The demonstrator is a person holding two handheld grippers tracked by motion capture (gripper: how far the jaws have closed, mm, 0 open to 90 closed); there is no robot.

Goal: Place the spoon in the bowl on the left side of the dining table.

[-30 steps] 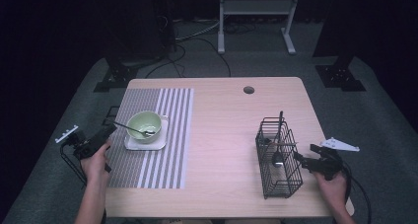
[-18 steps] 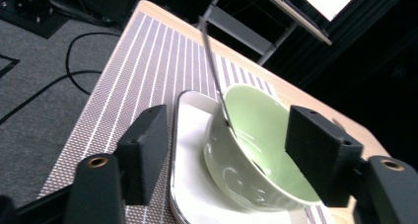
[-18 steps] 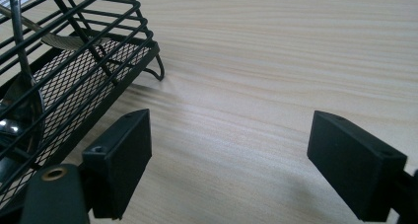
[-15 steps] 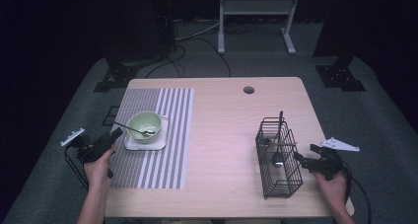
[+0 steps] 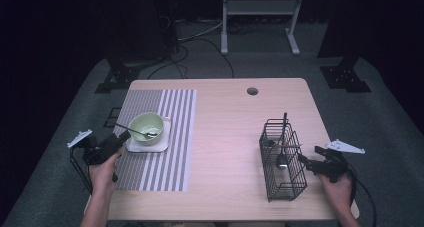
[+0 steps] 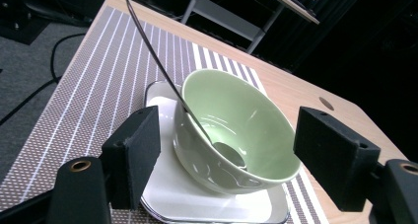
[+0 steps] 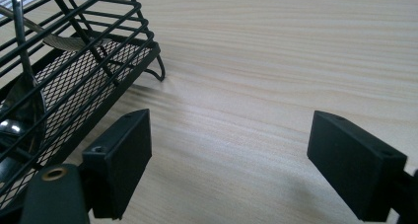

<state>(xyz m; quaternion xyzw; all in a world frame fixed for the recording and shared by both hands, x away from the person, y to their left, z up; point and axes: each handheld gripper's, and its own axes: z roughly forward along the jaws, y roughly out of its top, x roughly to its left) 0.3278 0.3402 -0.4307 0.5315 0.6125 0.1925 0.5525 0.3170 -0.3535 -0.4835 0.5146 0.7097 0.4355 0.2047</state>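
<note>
A pale green bowl stands on a white square plate on the striped placemat. A metal spoon leans in the bowl with its handle out to the left. My left gripper is just left of the bowl and points at it. It is open, its jaws have just been opening, and its pads touch nothing. My right gripper is open and holds nothing, low over the table beside the black wire basket.
The basket holds a spoon and a dark upright handle. A cable hole sits near the table's far edge. Bare wood lies between the placemat and the basket. The right table edge is close behind the right hand.
The left gripper has shifted a little to the right, toward the bowl, and its jaws stand wider. The right gripper and the basket have not moved.
</note>
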